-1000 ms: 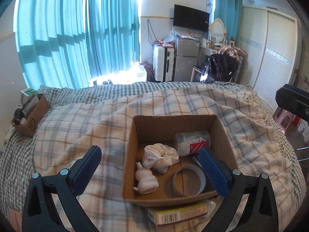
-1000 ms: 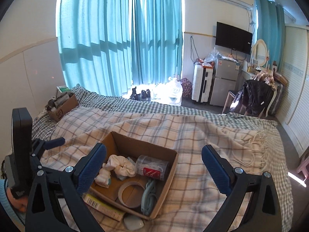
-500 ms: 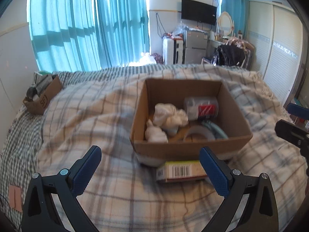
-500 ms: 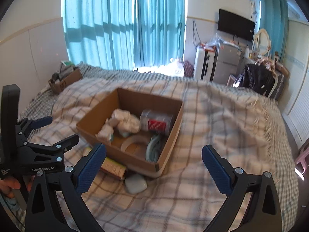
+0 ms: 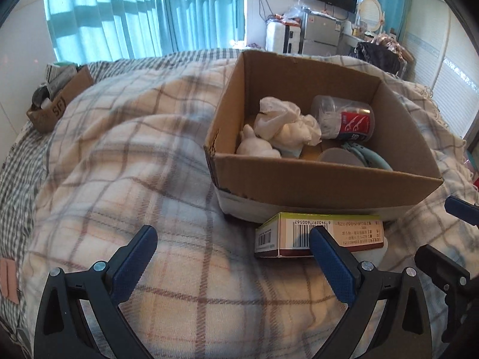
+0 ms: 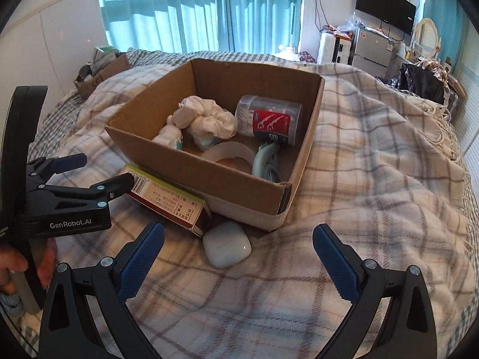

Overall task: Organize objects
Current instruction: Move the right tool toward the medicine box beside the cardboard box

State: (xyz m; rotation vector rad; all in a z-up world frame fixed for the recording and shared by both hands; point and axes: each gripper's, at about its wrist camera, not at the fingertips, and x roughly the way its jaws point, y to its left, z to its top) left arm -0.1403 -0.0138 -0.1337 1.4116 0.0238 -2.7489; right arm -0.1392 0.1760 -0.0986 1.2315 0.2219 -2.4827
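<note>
open brown cardboard box (image 6: 209,137) sits on a beige plaid blanket (image 6: 374,179) over the bed. inside it: crumpled white cloth (image 6: 206,119) at the 10 o'clock side, a small white figurine (image 5: 254,146) touching the cloth, a clear plastic jar with red label (image 6: 269,119) lying on its side at 1 o'clock, a roll of clear tape (image 6: 229,152) flat on the floor of the box, and a pale green coiled cable (image 6: 266,161) just beside the tape.

outside, against the near wall of the box: a flat green and white carton with barcodes (image 5: 317,233), touching the box. a white rounded earbud case (image 6: 226,248) lies just beside the carton's end, at 6 o'clock from the box corner.

left gripper (image 5: 230,257) spread wide, holding nothing, its right finger overlapping the carton in view. right gripper (image 6: 239,254) also spread wide, holding nothing, earbud case between its fingers but apart from them.

second small brown box with clutter (image 5: 60,98) at 10 o'clock, well apart. teal curtains (image 6: 179,9), black tv (image 6: 386,3), white suitcase (image 6: 332,48) at 12 to 1 o'clock.
</note>
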